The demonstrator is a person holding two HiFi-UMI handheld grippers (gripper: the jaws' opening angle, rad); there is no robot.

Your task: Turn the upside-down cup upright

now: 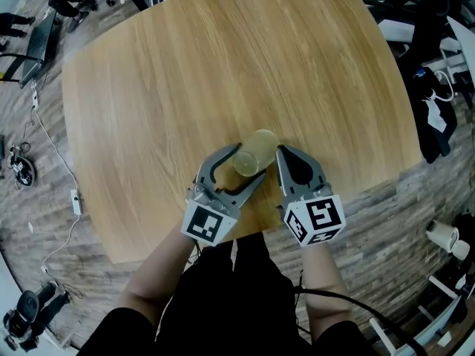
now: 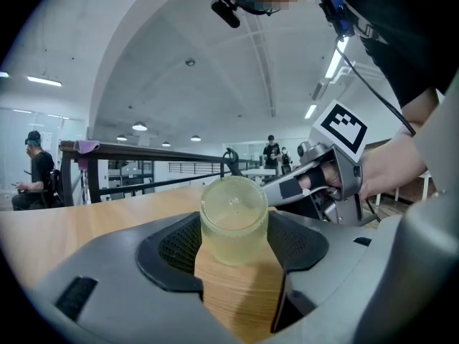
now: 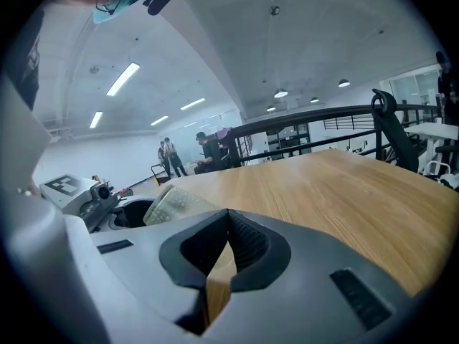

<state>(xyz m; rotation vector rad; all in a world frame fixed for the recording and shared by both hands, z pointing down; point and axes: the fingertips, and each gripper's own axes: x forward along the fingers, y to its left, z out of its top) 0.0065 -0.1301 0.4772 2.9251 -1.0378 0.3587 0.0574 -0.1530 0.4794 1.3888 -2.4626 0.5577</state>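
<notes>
A translucent yellowish cup is at the near middle of the round wooden table. My left gripper is shut on the cup, with its dark pads pressed against both sides. The closed base of the cup faces the left gripper view's camera. In the right gripper view the cup leans over on a slant. My right gripper is just to the right of the cup, jaws shut with nothing between them. It also shows in the left gripper view, where the right gripper sits close behind the cup.
The table's near edge is right below both grippers. Cables and gear lie on the plank floor at the left. Two paper cups lie at the lower right. Dark chairs stand at the right. People stand far off behind a railing.
</notes>
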